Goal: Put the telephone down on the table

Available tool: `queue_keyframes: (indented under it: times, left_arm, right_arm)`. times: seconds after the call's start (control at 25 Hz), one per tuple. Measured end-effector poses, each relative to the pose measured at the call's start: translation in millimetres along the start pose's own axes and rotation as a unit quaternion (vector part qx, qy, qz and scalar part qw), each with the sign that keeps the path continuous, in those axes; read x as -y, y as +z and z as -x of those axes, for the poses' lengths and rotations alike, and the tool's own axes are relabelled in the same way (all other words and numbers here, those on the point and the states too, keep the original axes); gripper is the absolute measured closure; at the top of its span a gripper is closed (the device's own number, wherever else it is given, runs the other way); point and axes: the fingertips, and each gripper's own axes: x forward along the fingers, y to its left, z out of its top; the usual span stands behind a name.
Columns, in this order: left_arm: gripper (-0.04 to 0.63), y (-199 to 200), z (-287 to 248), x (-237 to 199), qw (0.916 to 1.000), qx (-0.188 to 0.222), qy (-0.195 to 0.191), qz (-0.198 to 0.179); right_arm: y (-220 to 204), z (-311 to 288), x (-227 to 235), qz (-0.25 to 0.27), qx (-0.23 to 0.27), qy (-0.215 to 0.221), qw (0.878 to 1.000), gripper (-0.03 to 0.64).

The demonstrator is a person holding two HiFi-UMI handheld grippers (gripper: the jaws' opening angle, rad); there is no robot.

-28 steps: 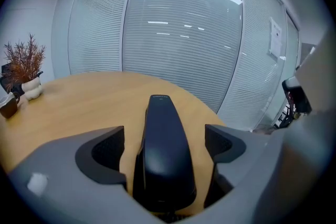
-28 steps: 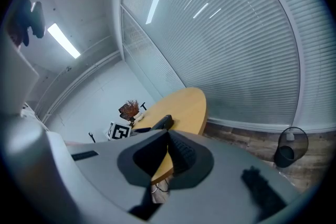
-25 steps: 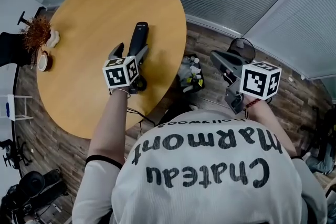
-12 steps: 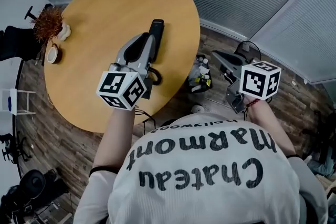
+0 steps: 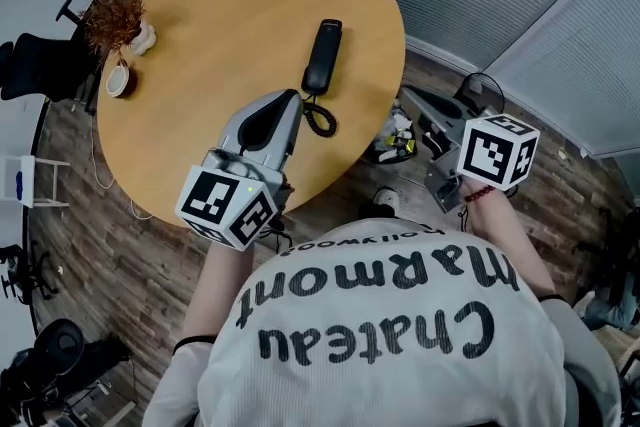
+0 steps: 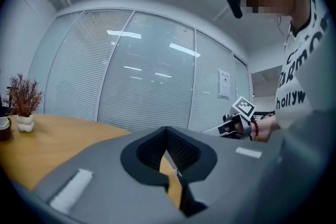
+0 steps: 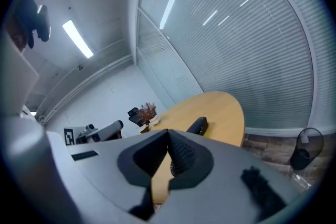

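The black telephone handset lies flat on the round wooden table, its coiled cord trailing toward the near edge. My left gripper hovers over the table's near edge, short of the cord. It is shut, with nothing between its pads. My right gripper is off the table to the right, above the floor, also shut and empty. The handset also shows in the right gripper view, lying on the table.
A dried plant in a small white pot and a cup stand at the table's far left edge. A black chair is beyond them. A bin of clutter and a fan sit on the wood floor to the right.
The left gripper let go of the handset, drew back toward the person and closed its jaws. The handset stays flat on the table. The right gripper held its place.
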Motion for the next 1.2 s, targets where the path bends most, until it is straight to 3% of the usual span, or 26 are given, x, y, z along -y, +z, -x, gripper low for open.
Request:
queue_keyframes:
  times: [0.24, 0.64, 1.2]
  left_arm:
    - [0.588, -5, 43, -8, 0.9995, -0.004, 0.025, 0.016]
    - [0.588, -14, 89, 1, 0.9997, -0.009, 0.012, 0.018]
    - [0.589, -22, 104, 16, 0.9997, -0.006, -0.015, 0.018]
  right_arm:
    - [-14, 14, -20, 0.086, -0.011, -0.045, 0.995, 0.602]
    - [-43, 34, -49, 0.101, -0.011, -0.078, 0.992, 0.603]
    - [-61, 62, -64, 0.105, 0.001, -0.116, 0.988, 0.603]
